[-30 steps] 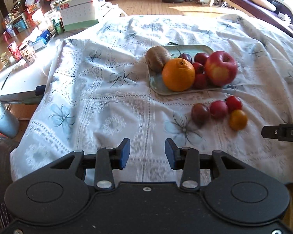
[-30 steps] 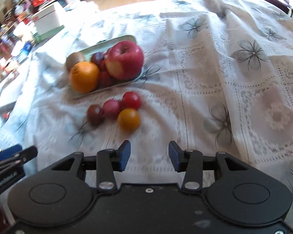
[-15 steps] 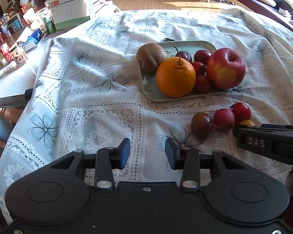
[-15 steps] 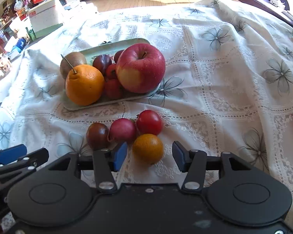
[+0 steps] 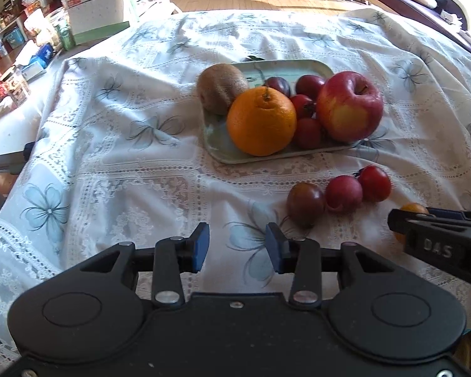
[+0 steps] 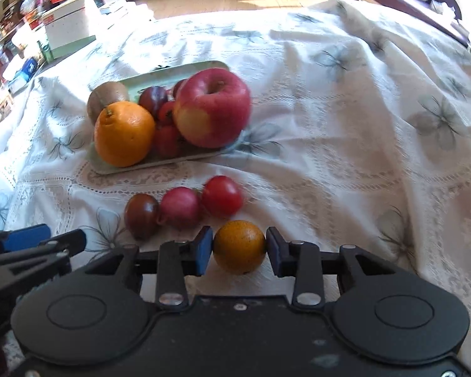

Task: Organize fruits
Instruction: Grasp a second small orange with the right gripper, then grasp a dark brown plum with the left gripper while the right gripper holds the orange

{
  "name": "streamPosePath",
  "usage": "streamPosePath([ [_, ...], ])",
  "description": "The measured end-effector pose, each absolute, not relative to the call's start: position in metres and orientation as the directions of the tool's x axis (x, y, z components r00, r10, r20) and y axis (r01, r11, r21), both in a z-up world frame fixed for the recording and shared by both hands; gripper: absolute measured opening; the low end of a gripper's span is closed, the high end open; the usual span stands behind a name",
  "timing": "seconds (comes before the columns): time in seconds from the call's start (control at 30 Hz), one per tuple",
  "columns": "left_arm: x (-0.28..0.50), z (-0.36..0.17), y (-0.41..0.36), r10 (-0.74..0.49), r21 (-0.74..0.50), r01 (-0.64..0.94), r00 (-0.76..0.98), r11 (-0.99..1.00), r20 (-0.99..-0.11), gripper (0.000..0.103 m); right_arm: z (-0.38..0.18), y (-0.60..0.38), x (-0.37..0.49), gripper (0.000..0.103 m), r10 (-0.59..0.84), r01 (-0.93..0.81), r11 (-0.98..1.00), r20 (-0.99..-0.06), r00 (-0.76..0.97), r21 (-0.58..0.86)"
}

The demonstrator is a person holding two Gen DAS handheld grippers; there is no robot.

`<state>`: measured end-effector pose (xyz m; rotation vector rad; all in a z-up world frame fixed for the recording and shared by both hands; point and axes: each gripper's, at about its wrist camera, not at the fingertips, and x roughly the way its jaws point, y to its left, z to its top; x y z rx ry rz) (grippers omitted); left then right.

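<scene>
Right wrist view: right gripper (image 6: 238, 248) low in the frame, fingers (image 6: 202, 250) bracketing the yellow-orange cherry tomato (image 6: 239, 246), apparently touching both sides but grip not clearly firm, probably to move it onto the tray (image 6: 110, 166). Three more small tomatoes in a row just beyond on the tablecloth (image 6: 345, 157): dark (image 6: 141, 215), pink-red (image 6: 179, 207), red (image 6: 222, 195). On the tray, upper left: one orange (image 6: 124, 133), one apple (image 6: 212, 106), one kiwi (image 6: 105, 97), roughly four small dark-red fruits. Left wrist view: left gripper (image 5: 237, 247) open, empty, waiting above the cloth.
</scene>
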<state>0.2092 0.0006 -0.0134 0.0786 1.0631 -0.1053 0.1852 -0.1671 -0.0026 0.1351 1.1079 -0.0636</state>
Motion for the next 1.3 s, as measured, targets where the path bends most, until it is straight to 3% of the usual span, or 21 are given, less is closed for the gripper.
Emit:
streamPosePath([
  [0.5,0.229,-0.029,-0.043,-0.107,-0.001,0.215,0.481,0.977,-0.87,0.05,0.021,-0.21,0.161,0.038,0.006,0.161,0.983,-0.887,0.462,0.091],
  [0.93,0.228,-0.035,-0.039,-0.114,0.007,0.227,0.513,0.974,-0.851,0.059,0.015,-0.209,0.16,0.038,0.022,0.15,0.984,-0.893,0.449,0.1],
  [1.3,0.222,-0.051,-0.05,-0.096,0.094,0.349,0.491,0.932,-0.866,0.062,0.017,-0.212,0.16,0.038,0.036,0.156,0.981,-0.891,0.452,0.118],
])
